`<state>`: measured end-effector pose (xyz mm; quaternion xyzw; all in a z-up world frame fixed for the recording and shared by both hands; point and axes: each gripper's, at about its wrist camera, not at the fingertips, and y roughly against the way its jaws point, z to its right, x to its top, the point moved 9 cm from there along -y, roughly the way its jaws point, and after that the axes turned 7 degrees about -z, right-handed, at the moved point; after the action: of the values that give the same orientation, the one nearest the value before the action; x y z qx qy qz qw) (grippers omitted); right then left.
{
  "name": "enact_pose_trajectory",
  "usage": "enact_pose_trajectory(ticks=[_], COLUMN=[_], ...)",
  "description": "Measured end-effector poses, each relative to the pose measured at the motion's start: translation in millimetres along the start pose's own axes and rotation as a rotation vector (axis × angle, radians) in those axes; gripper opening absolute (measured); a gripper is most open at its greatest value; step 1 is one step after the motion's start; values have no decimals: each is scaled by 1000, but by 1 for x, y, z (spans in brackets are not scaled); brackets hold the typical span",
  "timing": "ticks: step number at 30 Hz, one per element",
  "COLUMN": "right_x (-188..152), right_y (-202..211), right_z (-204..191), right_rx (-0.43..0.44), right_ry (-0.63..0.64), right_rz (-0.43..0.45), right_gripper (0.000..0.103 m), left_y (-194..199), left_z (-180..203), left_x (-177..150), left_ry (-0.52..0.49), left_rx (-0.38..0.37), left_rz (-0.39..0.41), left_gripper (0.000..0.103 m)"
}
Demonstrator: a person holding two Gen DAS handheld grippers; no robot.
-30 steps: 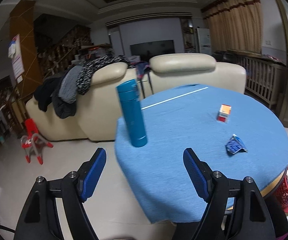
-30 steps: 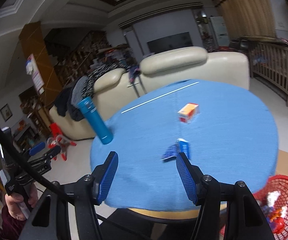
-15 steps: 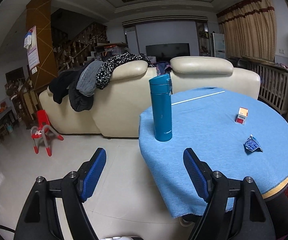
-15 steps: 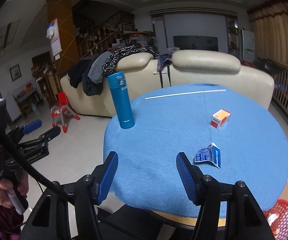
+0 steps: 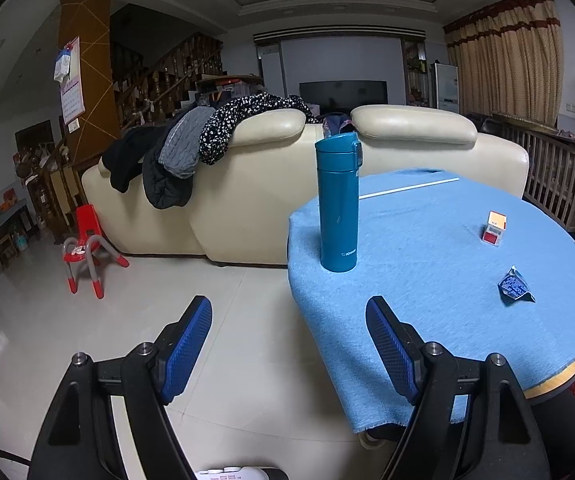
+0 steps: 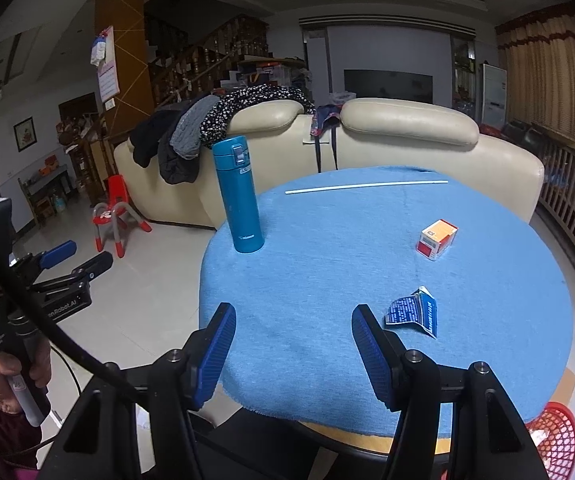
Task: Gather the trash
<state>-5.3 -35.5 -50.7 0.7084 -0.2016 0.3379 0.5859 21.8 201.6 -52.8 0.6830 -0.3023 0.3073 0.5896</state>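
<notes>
right gripper (image 6: 291, 344) agape, empty | left gripper (image 5: 287, 346) agape, empty | risk — flat blue wrapper (image 6: 413, 312), nearer than flask (image 6: 238, 196), may slip from pads

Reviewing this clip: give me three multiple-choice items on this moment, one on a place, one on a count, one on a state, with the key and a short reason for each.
1. Where does the teal flask stand?
A. at the table's left edge
B. at the table's centre
C. on the floor

2. How many loose pieces of packaging lie on the blue tablecloth?
A. one
B. two
C. four

3. What is the right gripper doing?
A. clamped on the flask
C. gripping the wrapper
B. open, holding nothing

Key: 1 A, it stands upright by the cloth's left rim. 2 B, the small carton and the crumpled blue wrapper. 3 B, its jaws stand apart over bare cloth.
</notes>
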Motion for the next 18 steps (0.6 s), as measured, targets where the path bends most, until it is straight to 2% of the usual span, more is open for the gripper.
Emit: enact_pose_trajectory(ticks=[11,18], right_x=[3,3], right_y=[-2,-2], right_z=[-14,-13], right_rx=[3,6], right_ry=[22,18], right_rz=[-4,-5], right_gripper=[64,64], left_y=[3,4], left_z=[-23,-24], left_x=[-3,0], left_ry=[47,48], left_rx=[21,22], left_rz=[4,11], left_gripper=[80,80])
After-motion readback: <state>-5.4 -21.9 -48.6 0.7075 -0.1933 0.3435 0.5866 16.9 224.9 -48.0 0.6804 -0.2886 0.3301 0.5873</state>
